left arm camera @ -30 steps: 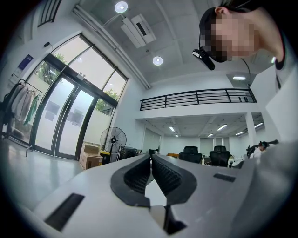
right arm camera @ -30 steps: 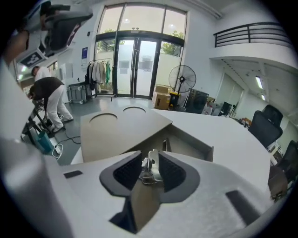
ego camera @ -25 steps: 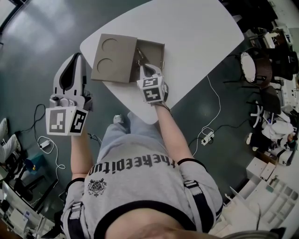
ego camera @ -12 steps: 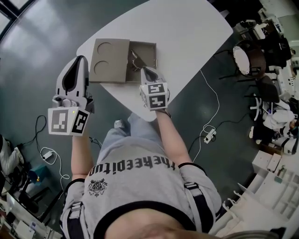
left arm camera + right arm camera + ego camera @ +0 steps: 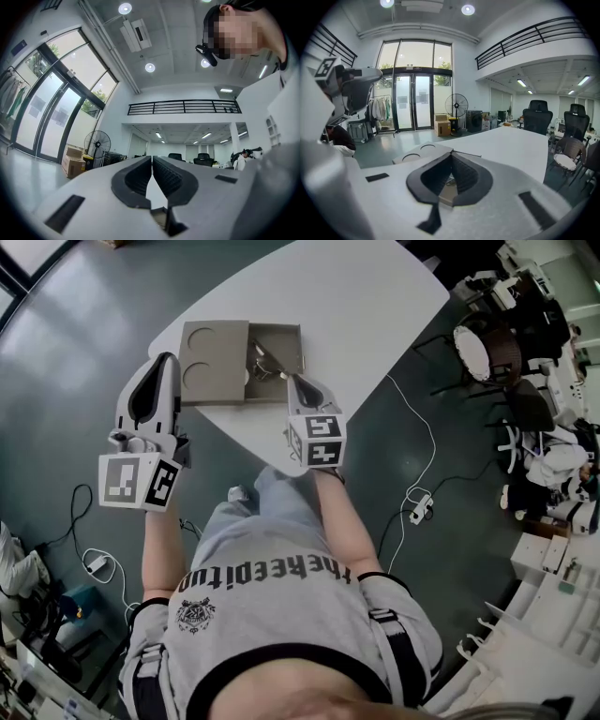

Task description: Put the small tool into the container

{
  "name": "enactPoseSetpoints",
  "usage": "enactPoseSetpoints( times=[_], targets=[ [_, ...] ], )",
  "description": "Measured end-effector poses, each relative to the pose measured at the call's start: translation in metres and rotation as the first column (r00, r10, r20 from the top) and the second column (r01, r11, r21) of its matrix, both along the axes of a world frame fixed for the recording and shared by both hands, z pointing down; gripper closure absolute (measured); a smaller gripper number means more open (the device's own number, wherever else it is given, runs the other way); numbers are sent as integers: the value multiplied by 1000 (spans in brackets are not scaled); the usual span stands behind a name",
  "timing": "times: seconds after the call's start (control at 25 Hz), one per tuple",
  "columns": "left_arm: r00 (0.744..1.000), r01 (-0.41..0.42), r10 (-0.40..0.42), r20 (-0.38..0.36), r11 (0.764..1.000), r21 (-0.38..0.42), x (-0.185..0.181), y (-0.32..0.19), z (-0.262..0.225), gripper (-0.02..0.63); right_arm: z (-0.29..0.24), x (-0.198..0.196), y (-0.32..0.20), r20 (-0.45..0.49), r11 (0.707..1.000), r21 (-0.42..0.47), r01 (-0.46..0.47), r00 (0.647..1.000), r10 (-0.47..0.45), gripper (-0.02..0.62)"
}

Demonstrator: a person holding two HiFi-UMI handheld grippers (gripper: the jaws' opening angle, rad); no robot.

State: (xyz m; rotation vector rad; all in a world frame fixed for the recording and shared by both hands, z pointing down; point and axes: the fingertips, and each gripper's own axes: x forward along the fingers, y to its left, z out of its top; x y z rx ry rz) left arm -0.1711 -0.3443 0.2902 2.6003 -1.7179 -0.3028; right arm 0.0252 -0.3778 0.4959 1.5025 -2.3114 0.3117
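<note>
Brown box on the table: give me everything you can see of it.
The brown box looks like cardboard: a shallow open tray, with a flat panel bearing two round recesses at its left. It sits flat at the white table's near edge. A small metal tool lies inside.

- Grey shirt (image 5: 281, 615), chest print (image 5: 264, 576): one line of dark letters, upside down in head view, reads about "thekeepiton"; fourth letter unclear.
- Round crest (image 5: 195, 616) beside that print: lettering too small to read.
- Cubes on left tool (image 5: 161, 362) and right tool (image 5: 292, 381): black-and-white square markers only, no characters.
- Both gripper views: no readable text.
</note>
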Motion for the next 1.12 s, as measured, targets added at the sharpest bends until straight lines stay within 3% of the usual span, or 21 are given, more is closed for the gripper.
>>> enactPoseSetpoints(
  times=[0.56,1.12],
  targets=[
    [998,-65,66,-4,997,28,32,30,-16,594,-84,30,43,81,983,172,-57,996,43,595],
    [997,-78,78,-2,996,45,26,62,-24,594,-159,30,89,161,941,326,-93,986,41,600]
  ],
)
